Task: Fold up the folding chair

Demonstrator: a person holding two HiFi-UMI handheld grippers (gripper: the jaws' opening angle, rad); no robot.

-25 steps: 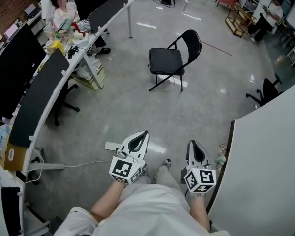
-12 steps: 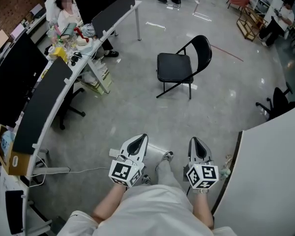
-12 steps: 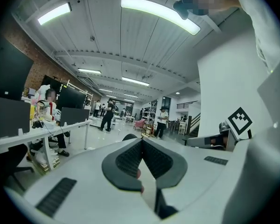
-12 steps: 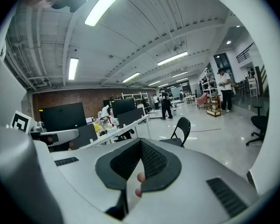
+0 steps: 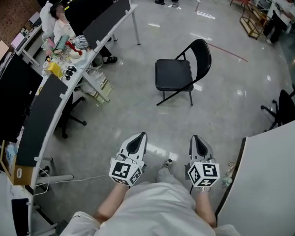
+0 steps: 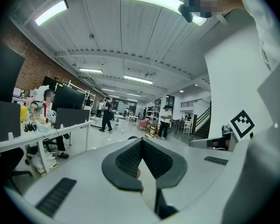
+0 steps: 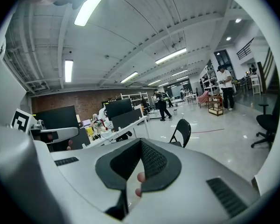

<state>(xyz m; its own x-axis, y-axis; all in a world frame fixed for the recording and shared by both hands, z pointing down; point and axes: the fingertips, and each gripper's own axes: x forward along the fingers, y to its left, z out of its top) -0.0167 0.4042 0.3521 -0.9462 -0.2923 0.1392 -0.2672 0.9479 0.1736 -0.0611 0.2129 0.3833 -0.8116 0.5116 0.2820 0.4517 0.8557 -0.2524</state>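
Nearest, low over the lap: left gripper (image 5: 141,135) and right gripper (image 5: 194,138), side by side, tips aimed across the grey floor. Well apart from both, straight beyond the tips: folding chair (image 5: 174,75), unfolded, upright on its legs, seat toward the desk (image 5: 64,90), backrest on the other side. Jaws of each gripper pressed together, nothing between the pads, nothing touched. From the right gripper view, chair (image 7: 182,132) just above and right of the closed tip, far legs hidden behind it. From the left gripper view, chair almost wholly hidden behind the closed tip, hard to make out. White partition (image 5: 273,181) at right, lower edge cut off.
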